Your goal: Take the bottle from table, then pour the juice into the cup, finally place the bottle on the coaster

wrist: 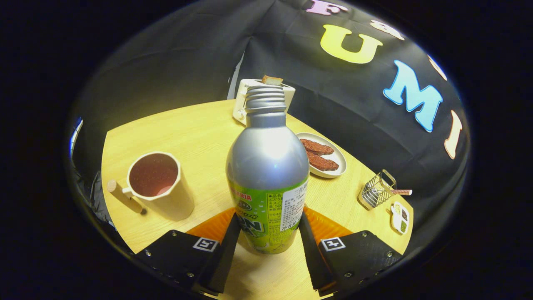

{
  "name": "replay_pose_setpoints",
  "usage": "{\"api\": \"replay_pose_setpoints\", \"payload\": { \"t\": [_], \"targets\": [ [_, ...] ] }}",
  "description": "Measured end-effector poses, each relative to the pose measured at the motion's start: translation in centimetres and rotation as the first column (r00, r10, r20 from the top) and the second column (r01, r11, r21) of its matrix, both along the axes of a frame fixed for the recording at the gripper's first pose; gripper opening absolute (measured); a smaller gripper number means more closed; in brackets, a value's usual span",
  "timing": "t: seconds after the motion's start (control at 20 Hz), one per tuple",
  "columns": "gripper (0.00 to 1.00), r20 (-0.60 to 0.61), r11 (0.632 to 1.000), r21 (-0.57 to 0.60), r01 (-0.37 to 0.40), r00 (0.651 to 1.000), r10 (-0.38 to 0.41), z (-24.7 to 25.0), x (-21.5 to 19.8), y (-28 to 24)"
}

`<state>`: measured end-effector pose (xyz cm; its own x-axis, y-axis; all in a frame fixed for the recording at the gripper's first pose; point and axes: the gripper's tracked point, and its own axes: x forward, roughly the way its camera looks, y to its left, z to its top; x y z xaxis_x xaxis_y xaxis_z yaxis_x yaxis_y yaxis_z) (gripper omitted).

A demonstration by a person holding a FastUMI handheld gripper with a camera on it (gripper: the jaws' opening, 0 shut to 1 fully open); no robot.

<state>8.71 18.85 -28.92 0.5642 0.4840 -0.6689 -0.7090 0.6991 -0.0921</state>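
Gripper (268, 233) pinching upright silver aluminium bottle with green label (266, 166), uncapped. Left of bottle: cream handled cup (160, 185) holding dark red juice, on round wooden table (195, 125).

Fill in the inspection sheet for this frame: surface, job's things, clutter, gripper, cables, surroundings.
Surface: round wooden table, no spills seen.
Job's things: bottle upright, uncapped, between the fingers; cup beside it holds reddish liquid; orange coaster partly hidden under the bottle and fingers.
Clutter: toaster with a slice in it, plate of two brown pieces, wire rack, small sectioned dish.
Gripper: gripper straddles the bottle's base; contact cannot be told.
Cables: nothing seen.
Surroundings: black cloth wall.
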Motion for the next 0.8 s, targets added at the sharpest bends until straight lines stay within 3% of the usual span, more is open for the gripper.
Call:
{"api": "replay_pose_setpoints", "payload": {
  "t": [0.3, 0.65, 0.8],
  "targets": [
    [0.75, -0.014, 0.994, 0.100, 0.052, 0.999, -0.051, -0.4, 2.7, 0.8],
    [0.74, 0.031, 0.990, 0.130, 0.053, 0.998, -0.057, -1.7, 5.4, 1.5],
    [0.75, 0.024, 0.984, 0.155, 0.088, 0.995, -0.092, -2.4, 6.8, 1.2]
  ]
}}
